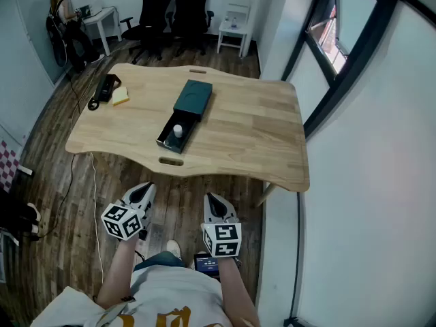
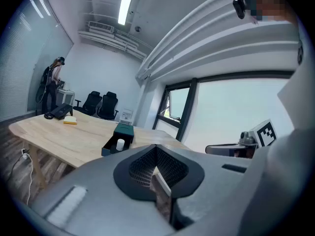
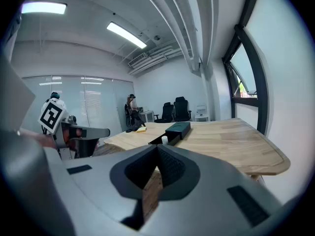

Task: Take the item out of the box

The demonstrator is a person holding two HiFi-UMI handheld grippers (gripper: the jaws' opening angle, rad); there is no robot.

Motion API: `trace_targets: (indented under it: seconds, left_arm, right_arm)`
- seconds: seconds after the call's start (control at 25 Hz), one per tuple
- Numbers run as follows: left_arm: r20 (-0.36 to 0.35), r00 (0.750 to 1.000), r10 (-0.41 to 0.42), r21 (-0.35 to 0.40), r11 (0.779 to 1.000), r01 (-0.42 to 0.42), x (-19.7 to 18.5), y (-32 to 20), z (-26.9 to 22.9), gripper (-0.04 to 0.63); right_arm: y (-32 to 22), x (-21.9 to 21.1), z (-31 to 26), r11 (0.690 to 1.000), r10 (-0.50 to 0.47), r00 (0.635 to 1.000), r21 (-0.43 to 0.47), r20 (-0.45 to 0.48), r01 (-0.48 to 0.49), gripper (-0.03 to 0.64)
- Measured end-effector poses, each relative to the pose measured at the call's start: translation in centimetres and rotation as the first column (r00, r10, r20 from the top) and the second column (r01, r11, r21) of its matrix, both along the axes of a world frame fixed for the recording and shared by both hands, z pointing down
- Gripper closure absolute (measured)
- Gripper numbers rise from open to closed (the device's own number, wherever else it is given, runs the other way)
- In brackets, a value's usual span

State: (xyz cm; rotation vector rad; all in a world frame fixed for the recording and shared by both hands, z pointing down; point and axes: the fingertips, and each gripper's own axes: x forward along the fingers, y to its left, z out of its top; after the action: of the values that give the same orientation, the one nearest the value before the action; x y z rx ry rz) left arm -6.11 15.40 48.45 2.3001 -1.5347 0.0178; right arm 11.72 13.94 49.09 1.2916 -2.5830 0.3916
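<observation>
A dark green box [image 1: 193, 95] lies on the wooden table [image 1: 252, 125], its drawer [image 1: 178, 133] slid out toward me. A small white item [image 1: 178, 131] stands in the drawer. Both grippers hang in front of the table's near edge, well short of the box. My left gripper [image 1: 145, 191] is shut and holds nothing. My right gripper [image 1: 214, 201] is also shut and holds nothing. In the left gripper view the box [image 2: 123, 131] and the white item [image 2: 120, 144] sit beyond the shut left gripper [image 2: 156, 149]. The right gripper view has the box [image 3: 178, 129] beyond the right gripper [image 3: 158, 148].
A black device [image 1: 106, 88] and a yellow pad [image 1: 120, 97] lie at the table's far left corner. Office chairs [image 1: 176, 9], a small white table [image 1: 233, 27] and a person at a white desk [image 1: 97, 20] are farther back. A window wall [image 1: 340, 67] runs along the right.
</observation>
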Motion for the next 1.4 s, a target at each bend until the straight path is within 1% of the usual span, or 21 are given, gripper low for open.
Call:
trace_targets:
  seconds: [0.32, 0.48, 0.64, 0.8, 0.88, 1.08, 1.28, 1.4]
  left_arm:
    - [0.020, 1.000, 0.007, 0.000, 1.000, -0.007, 0.7, 0.2, -0.6, 0.594]
    - [0.032, 0.999, 0.005, 0.009, 1.000, -0.005, 1.0, 0.2, -1.2, 0.594]
    - [0.047, 0.999, -0.003, 0.019, 1.000, 0.002, 1.0, -0.4, -1.3, 0.594]
    - [0.036, 0.999, -0.007, 0.019, 1.000, 0.006, 0.5, -1.9, -1.0, 0.594]
    - [0.043, 0.999, -0.007, 0.022, 1.000, 0.006, 0.3, -3.1, -0.8, 0.594]
    - [0.106, 0.994, 0.003, 0.028, 1.000, -0.006, -1.4, -8.0, -0.4, 0.594]
    - [0.111, 0.994, 0.023, 0.024, 0.999, -0.025, -3.8, -15.4, 0.2, 0.594]
    - [0.129, 0.990, 0.047, 0.020, 0.999, -0.050, -5.1, -19.9, 0.3, 0.594]
  right_arm:
    - [0.0, 0.7, -1.1, 0.999, 0.008, 1.000, 0.034, -0.006, -0.007, 0.612]
    - [-0.2, 1.7, -1.2, 0.999, 0.038, 0.998, 0.007, 0.040, -0.039, 0.612]
    - [-1.1, 2.6, -0.5, 0.998, 0.065, 0.997, -0.011, 0.036, -0.064, 0.611]
    - [-2.5, 2.8, -0.4, 0.997, 0.074, 0.997, -0.005, 0.032, -0.073, 0.612]
    - [-3.8, 2.9, -0.1, 0.997, 0.079, 0.997, -0.011, 0.026, -0.079, 0.612]
    - [-8.5, 1.3, 1.2, 0.996, 0.084, 0.996, -0.028, 0.014, -0.084, 0.612]
    - [-15.5, -2.4, 1.5, 0.997, 0.068, 0.998, -0.026, 0.002, -0.068, 0.612]
    - [-20.0, -4.2, 1.6, 0.997, 0.077, 0.997, -0.032, 0.002, -0.077, 0.612]
